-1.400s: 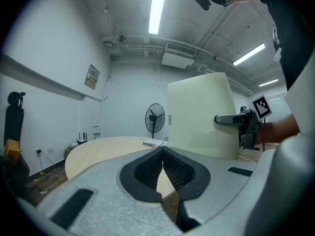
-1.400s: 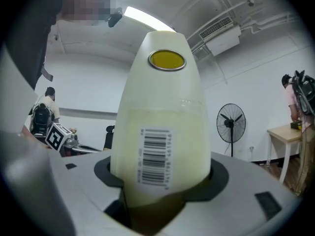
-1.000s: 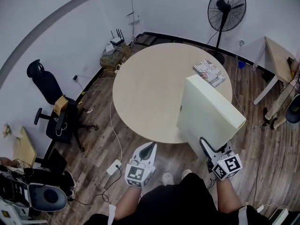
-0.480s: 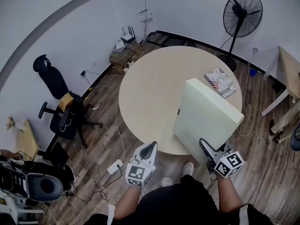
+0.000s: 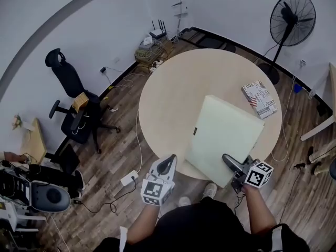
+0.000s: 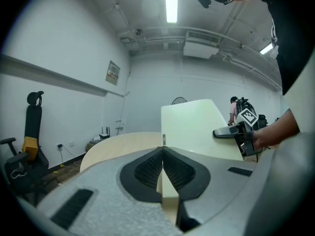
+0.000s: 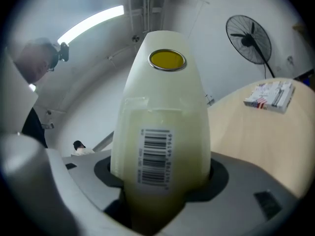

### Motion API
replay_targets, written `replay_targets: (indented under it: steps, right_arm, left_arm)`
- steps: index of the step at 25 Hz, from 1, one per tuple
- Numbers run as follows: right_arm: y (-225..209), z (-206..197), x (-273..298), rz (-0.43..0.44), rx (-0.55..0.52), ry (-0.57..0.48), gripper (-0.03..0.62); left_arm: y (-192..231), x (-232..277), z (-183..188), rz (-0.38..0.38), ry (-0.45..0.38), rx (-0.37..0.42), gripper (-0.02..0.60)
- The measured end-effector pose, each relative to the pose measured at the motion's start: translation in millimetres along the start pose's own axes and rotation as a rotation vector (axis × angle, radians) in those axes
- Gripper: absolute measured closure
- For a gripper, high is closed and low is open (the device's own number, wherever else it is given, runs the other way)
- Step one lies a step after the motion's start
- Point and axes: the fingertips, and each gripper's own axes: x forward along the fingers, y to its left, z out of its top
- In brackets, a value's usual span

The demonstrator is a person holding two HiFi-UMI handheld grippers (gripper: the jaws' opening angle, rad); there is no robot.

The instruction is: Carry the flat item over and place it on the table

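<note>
Placing step: right hand-held gripper (image 5: 227, 158) clamps the panel's (image 5: 223, 135) near edge, tilted low over the tabletop's (image 5: 173, 93) near right; left hand-held gripper (image 5: 167, 162) closed, empty. Next: lower it flat, release

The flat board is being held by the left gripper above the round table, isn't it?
No, the right gripper holds the flat board above the round table. The right gripper view shows its jaws clamped on the board's edge; the left gripper is shut on nothing.
</note>
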Motion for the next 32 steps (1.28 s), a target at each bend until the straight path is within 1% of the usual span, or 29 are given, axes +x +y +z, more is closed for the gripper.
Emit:
replay_targets:
  steps: [5, 8, 10, 15, 17, 18, 21, 25, 28, 31, 32]
  right_arm:
    - [-33.8, -24.2, 18.7, 0.088, 0.211, 0.081, 0.295]
    - [-44.9, -37.2, 29.7, 0.147, 0.321, 0.138, 0.295]
    - [-50.4, -41.1, 38.3, 0.179, 0.366, 0.165, 0.293]
    - [-79.7, -61.6, 58.5, 0.177, 0.47, 0.247, 0.293]
    - [-78.7, -61.8, 70.0, 0.221, 0.472, 0.268, 0.292]
    - [-80.6, -63.8, 74.0, 0.222, 0.481, 0.282, 0.292]
    - [-97.5, -82.6, 76.5, 0.148, 0.56, 0.353, 0.292]
    - [-106.2, -94.4, 83.4, 0.124, 0.642, 0.407, 0.286]
    - [-115.7, -101.7, 83.9, 0.087, 0.653, 0.439, 0.278]
    - [-116.9, -102.7, 85.5, 0.085, 0.68, 0.45, 0.27]
    - [-119.5, -102.9, 85.0, 0.07, 0.673, 0.454, 0.269]
  left_arm:
    - [0.2, 7.2, -4.3, 0.033, 0.024, -0.007, 0.575]
    - [3.2, 8.3, -8.3, 0.056, 0.036, -0.011, 0.575]
    - [6.7, 9.0, -11.2, 0.072, 0.046, -0.014, 0.575]
    - [20.0, 5.8, -22.2, 0.112, 0.071, -0.039, 0.575]
    - [24.5, 4.6, -27.6, 0.126, 0.079, -0.047, 0.575]
    - [26.4, 4.6, -29.4, 0.131, 0.083, -0.048, 0.575]
    - [30.6, 2.7, -32.4, 0.143, 0.088, -0.057, 0.575]
    - [35.0, -0.3, -33.8, 0.151, 0.087, -0.073, 0.575]
    - [28.9, 0.8, -32.9, 0.115, 0.072, -0.073, 0.575]
    - [18.5, 5.3, -27.3, 0.071, 0.047, -0.059, 0.575]
    - [15.5, 6.9, -26.1, 0.061, 0.044, -0.053, 0.575]
